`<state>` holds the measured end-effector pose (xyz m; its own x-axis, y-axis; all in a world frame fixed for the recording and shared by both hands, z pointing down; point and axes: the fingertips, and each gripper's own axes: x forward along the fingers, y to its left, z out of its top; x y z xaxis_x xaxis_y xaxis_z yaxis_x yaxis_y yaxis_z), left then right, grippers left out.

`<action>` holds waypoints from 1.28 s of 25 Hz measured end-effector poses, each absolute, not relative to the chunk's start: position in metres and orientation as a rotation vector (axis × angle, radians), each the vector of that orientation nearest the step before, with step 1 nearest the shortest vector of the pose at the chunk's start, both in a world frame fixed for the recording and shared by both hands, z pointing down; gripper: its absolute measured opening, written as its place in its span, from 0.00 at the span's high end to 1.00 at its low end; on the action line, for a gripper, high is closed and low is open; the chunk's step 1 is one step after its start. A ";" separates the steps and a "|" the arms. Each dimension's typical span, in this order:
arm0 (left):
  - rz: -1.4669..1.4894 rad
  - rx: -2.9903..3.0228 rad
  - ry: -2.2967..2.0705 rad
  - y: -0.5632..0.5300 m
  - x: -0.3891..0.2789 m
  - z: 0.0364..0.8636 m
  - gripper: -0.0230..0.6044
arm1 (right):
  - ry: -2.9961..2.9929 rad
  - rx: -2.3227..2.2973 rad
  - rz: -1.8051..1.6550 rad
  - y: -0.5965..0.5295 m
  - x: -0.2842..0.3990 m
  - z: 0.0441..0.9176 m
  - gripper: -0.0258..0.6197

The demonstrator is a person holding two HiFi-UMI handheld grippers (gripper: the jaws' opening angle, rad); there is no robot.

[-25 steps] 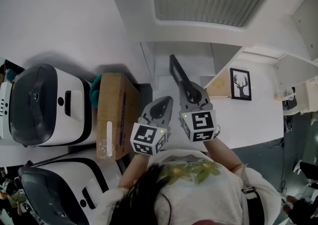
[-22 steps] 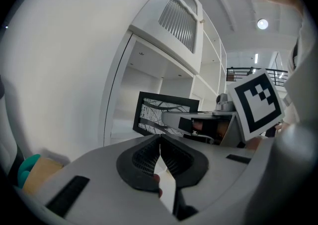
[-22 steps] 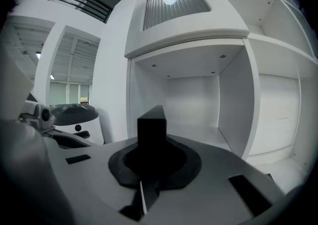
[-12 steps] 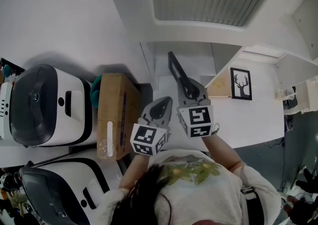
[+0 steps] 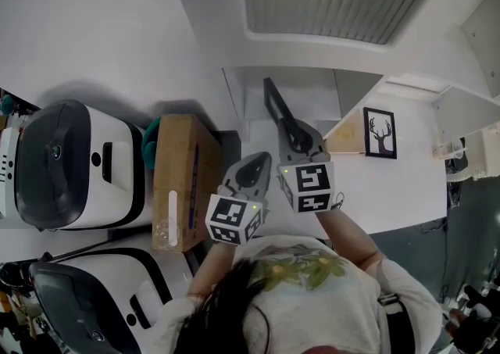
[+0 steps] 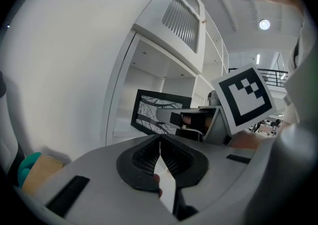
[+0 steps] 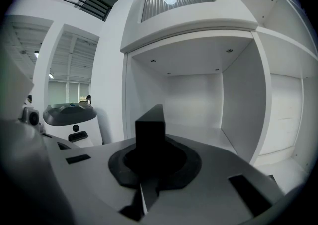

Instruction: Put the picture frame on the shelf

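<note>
The frame is already in hand: the right gripper has its jaws closed hard on the frame's near edge, so the dark slab stands up out of the jaws, seen edge-on in the right gripper view. What counts for the next move is the open shelf bay, which lies dead ahead of that gripper at 12 o'clock, its floor bare and its mouth wide. In the head view the frame's long axis runs from the jaws toward 11 o'clock, with its far end over the bay's mouth; how far in it reaches I cannot tell. The right hand is clearly the nearer one. The left gripper sits just beside it at 8 o'clock, jaws together on nothing, and looks across at the frame's printed face. Nothing seems to block the way in, though I judge the bay's right wall at 2 o'clock and its ceiling are the surfaces to mind. A deer picture stands on the white top at 3 o'clock, well apart. A box and white machines stand off at 9 o'clock.
</note>
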<state>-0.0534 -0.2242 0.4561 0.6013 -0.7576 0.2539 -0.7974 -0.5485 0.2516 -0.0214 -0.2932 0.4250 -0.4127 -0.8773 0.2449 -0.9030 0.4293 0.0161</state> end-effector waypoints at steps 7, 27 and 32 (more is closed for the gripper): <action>0.171 2.483 -1.258 -0.226 -0.055 0.459 0.91 | -2.466 1.566 0.176 -0.300 -0.024 0.427 0.90; 0.181 2.481 -1.258 -0.230 -0.060 0.460 0.91 | -2.465 1.549 0.175 -0.316 -0.034 0.427 0.90; 0.183 2.479 -1.259 -0.231 -0.061 0.461 0.91 | -2.463 1.547 0.181 -0.319 -0.035 0.428 0.90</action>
<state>-0.0609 -0.2306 0.4609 0.5960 -0.7561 0.2703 -0.8018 -0.5419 0.2520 -0.0351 -0.3188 0.4281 -0.4182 -0.8716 0.2557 -0.8997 0.4363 0.0160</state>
